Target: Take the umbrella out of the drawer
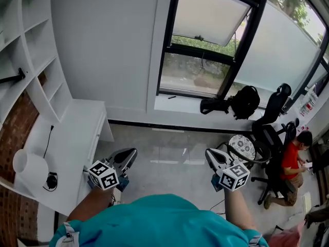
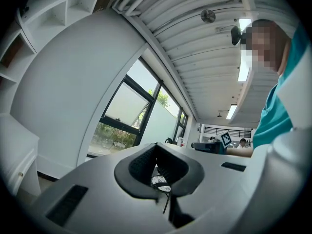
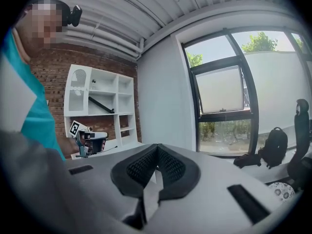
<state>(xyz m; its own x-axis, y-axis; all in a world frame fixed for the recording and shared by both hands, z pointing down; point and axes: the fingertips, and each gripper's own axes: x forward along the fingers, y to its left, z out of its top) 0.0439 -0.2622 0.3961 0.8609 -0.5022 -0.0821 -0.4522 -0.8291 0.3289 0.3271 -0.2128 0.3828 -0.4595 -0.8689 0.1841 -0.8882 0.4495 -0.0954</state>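
No umbrella shows in any view. A white desk point(image 1: 77, 133) with closed drawer fronts point(image 1: 104, 128) stands at the left, under a white shelf unit point(image 1: 36, 45). My left gripper point(image 1: 131, 153) hangs in the air just right of the desk's corner, its jaws shut with nothing between them point(image 2: 156, 146). My right gripper point(image 1: 209, 154) is held level beside it over the floor, also shut and empty point(image 3: 157, 146). Both point toward the window wall. A long black object point(image 3: 101, 104) leans in a shelf compartment; what it is I cannot tell.
A white round lamp point(image 1: 28, 164) and a black corded item point(image 1: 51, 180) lie on the desk. A black backpack point(image 1: 242, 102) sits on the window sill. Office chairs point(image 1: 272, 118), a patterned round stool point(image 1: 241, 147) and a seated person in red point(image 1: 293, 161) are at the right.
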